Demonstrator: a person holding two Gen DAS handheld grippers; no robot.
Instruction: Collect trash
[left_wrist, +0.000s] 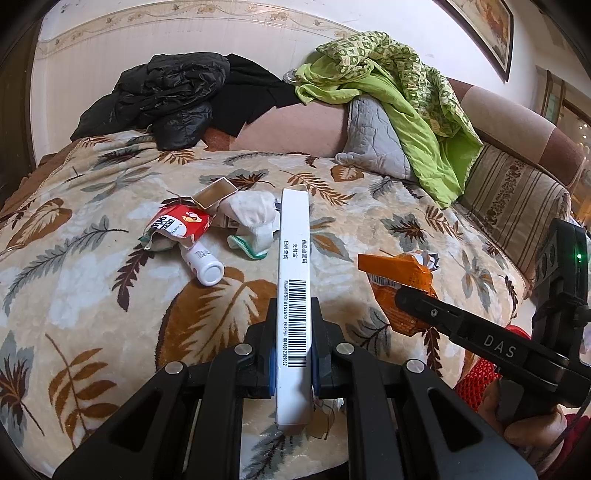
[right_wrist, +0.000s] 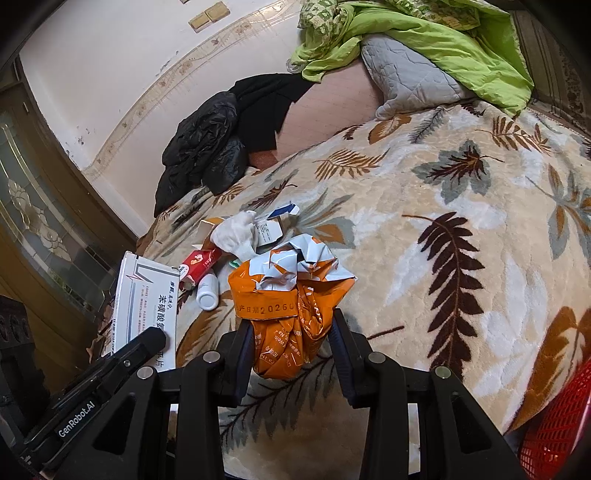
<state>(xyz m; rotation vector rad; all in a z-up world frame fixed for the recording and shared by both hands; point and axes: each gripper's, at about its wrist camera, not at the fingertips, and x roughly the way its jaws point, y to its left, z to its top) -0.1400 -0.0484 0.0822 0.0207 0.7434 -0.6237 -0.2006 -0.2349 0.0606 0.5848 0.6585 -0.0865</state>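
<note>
My left gripper (left_wrist: 293, 347) is shut on a flat white medicine box (left_wrist: 294, 258) with a barcode, held edge-up above the leaf-patterned blanket (left_wrist: 110, 295); the box also shows in the right wrist view (right_wrist: 147, 299). My right gripper (right_wrist: 293, 343) has its jaws around a crumpled orange snack bag (right_wrist: 291, 295), which also shows in the left wrist view (left_wrist: 399, 280). More trash lies on the blanket: a red packet (left_wrist: 181, 223), a small white bottle (left_wrist: 203, 264), a crumpled white tissue (left_wrist: 255, 212) and a small open carton (left_wrist: 214, 194).
A red mesh basket (right_wrist: 554, 424) sits at the lower right beside the sofa edge. Black jackets (left_wrist: 166, 96), a green cloth (left_wrist: 399, 92) and a grey cushion (left_wrist: 373, 140) lie along the sofa back. A wooden door (right_wrist: 40, 221) stands at the left.
</note>
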